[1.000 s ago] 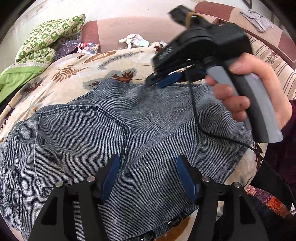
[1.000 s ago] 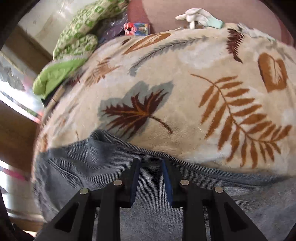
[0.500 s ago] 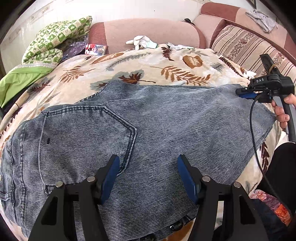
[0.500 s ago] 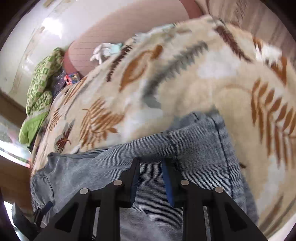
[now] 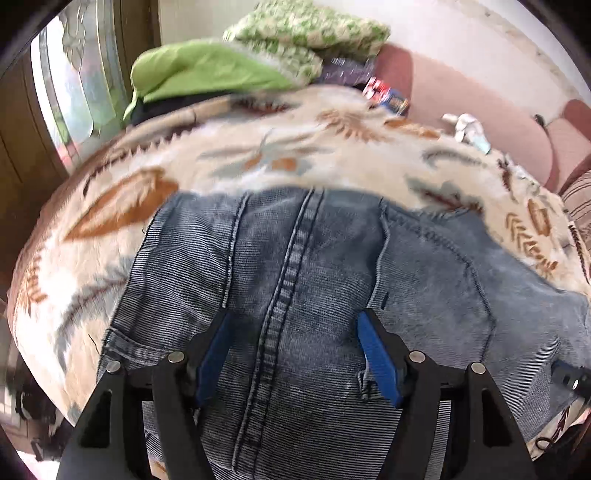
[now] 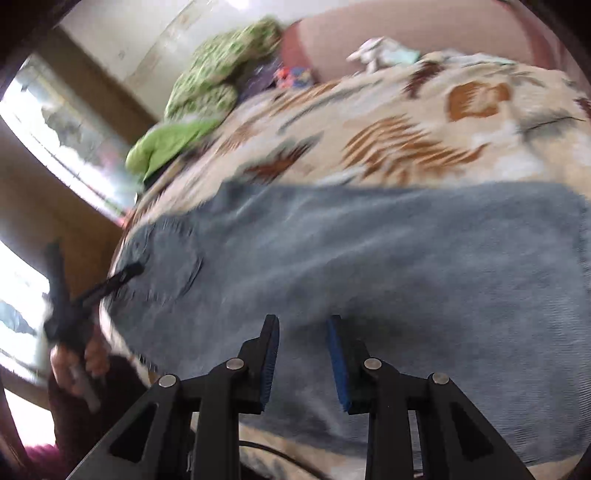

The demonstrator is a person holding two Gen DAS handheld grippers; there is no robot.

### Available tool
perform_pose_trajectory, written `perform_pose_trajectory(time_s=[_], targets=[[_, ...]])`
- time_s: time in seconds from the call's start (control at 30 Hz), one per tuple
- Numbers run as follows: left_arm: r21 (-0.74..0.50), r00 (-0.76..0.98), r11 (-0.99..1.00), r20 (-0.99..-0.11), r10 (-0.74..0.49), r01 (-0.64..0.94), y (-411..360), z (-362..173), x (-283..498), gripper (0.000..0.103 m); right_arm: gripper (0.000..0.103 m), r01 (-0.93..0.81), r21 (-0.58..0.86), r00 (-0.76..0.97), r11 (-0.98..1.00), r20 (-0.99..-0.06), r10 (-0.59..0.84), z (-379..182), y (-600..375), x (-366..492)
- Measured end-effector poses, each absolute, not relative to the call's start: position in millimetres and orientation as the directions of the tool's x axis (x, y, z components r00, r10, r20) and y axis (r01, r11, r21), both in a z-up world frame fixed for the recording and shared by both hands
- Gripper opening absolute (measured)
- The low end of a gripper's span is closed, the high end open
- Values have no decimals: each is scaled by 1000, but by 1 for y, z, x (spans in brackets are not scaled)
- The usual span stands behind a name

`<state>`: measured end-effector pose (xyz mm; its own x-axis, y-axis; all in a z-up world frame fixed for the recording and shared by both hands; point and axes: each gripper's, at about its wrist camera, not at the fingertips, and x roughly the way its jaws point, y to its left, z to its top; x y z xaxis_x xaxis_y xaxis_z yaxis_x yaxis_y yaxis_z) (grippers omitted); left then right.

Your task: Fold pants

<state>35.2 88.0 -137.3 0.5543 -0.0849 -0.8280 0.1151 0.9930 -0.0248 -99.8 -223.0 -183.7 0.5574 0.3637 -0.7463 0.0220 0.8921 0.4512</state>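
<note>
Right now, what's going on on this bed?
A person with a gripper in each hand is folding blue jeans spread on a leaf-print blanket. The left gripper hovers over the centre seam, jaws open and just widened, nothing between them. The right gripper hangs over the denim, jaws narrowly apart, gripping nothing.

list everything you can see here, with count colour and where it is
jeans: one, faded blue denim, spread flat on the blanket, under both grippers
blanket: one, cream with brown and grey leaves, covering the sofa seat
sofa: one, dusty pink, backrest behind the blanket
patterned cloth: one, green and white, piled at the far end
plain cloth: one, bright green, beside the patterned one
small packet: one, red and blue, at the backrest; blurred
white item: one, pale, by the backrest; too blurred to name
left gripper: black, blue pads, open over the centre seam, opening wider just now, gripping nothing
right gripper: black, blue pads, narrowly open above denim
hand: one, on the left gripper's handle
</note>
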Motion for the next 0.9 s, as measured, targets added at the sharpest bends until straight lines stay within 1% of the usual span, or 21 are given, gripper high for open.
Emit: perform_pose_trajectory(time_s=[0.03,0.07,0.1,0.13,0.2,0.23,0.33,0.43,0.47,0.53,0.57,0.63,0.7,0.77,0.83,0.87,0.9], targets=[[9,568,993,-821,-61,119,83,-136,33,70,31,6,411,531,912,-774,346,-189,-213,-100],[40,579,991,-815,-41,127,79,-135,31,70,31,-6,357,541,934,-784,304,-188,-205,-103],[42,582,989,-811,-48,140,76,-134,28,70,31,-23,329,546,944,-787,287,-185,-201,-106],[23,585,988,-808,-71,152,76,-132,25,70,31,-39,334,540,942,-786,301,-182,-201,-108],[-16,602,986,-791,-115,168,80,-127,20,70,31,-50,382,563,923,-752,342,-175,-209,-116],[-18,619,983,-775,-128,181,77,-123,15,70,31,-41,387,583,921,-740,337,-170,-215,-122],[-12,648,965,-738,-186,263,61,-118,5,71,31,13,412,647,911,-699,307,-158,-239,-138],[-15,648,925,-709,-277,379,36,-114,-10,71,31,100,509,717,855,-633,293,-148,-282,-161],[-3,646,911,-704,-294,412,27,-115,-16,71,35,136,550,744,824,-606,281,-147,-298,-168],[12,618,881,-717,-322,473,8,-117,-24,72,74,220,608,792,763,-568,224,-146,-325,-184],[10,597,868,-730,-333,497,-3,-118,-26,72,75,261,635,811,728,-552,191,-146,-336,-192],[11,553,841,-758,-346,541,-24,-120,-33,72,75,293,684,831,668,-528,176,-148,-355,-202],[-2,504,818,-786,-357,575,-45,-123,-38,72,75,353,698,827,623,-544,140,-154,-369,-209],[-1,455,790,-817,-355,613,-69,-125,-44,76,75,416,688,803,594,-585,114,-163,-381,-211],[63,436,774,-853,-286,630,-94,-136,-49,87,75,443,698,778,563,-611,145,-175,-387,-208],[99,426,773,-874,-234,626,-104,-145,-49,87,75,458,691,757,560,-633,162,-180,-388,-203],[115,423,779,-883,-205,617,-109,-152,-48,89,74,480,669,729,568,-664,167,-186,-387,-199]])
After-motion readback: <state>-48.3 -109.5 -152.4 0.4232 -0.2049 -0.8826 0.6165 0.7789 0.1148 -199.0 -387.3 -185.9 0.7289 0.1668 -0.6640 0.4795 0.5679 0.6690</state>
